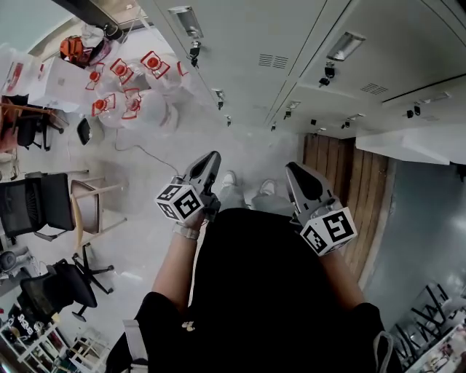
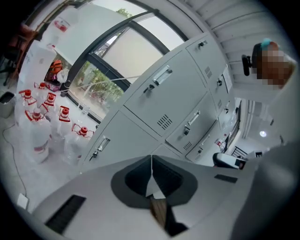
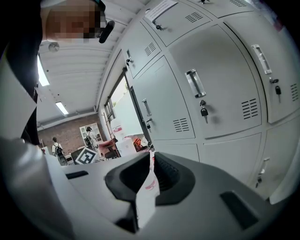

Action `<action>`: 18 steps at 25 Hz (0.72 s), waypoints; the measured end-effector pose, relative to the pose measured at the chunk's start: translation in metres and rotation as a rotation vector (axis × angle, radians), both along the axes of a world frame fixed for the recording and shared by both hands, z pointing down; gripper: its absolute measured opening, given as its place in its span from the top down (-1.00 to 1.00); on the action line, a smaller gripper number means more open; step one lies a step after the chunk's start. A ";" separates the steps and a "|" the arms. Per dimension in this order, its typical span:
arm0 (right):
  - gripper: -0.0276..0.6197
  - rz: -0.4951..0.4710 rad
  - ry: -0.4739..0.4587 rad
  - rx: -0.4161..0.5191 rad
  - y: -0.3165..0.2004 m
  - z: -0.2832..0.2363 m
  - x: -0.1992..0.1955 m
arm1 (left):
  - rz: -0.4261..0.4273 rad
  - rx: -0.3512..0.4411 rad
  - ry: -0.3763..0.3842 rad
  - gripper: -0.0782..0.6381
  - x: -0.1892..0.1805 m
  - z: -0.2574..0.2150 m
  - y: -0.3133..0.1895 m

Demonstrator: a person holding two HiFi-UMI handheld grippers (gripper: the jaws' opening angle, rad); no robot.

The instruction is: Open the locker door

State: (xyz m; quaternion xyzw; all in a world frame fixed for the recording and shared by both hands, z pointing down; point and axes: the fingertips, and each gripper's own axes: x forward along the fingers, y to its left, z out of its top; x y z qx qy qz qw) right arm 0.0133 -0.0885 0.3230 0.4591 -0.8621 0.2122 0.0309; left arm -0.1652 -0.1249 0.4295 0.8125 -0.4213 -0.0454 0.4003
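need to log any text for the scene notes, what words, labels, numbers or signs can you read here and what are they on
No text can be read in any view.
Red-and-white labels on the water jugs: too small to read.
Paper sheet on an upper locker door: blurred.
Marker cubes: black-and-white patterns, no words.
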 end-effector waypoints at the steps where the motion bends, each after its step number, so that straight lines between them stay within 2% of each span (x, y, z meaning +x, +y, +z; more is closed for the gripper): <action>1: 0.77 0.013 0.013 0.000 -0.002 0.000 -0.003 | 0.004 -0.012 0.013 0.71 -0.005 0.007 -0.008; 9: 0.77 0.173 0.062 -0.050 -0.012 0.011 -0.013 | 0.055 -0.149 0.113 0.71 -0.033 0.086 -0.071; 14: 0.77 0.273 0.133 -0.085 0.002 0.022 -0.008 | 0.099 -0.256 0.181 0.71 -0.033 0.149 -0.103; 18: 0.77 0.352 0.184 -0.125 0.022 0.030 -0.005 | 0.058 -0.339 0.275 0.71 -0.032 0.198 -0.131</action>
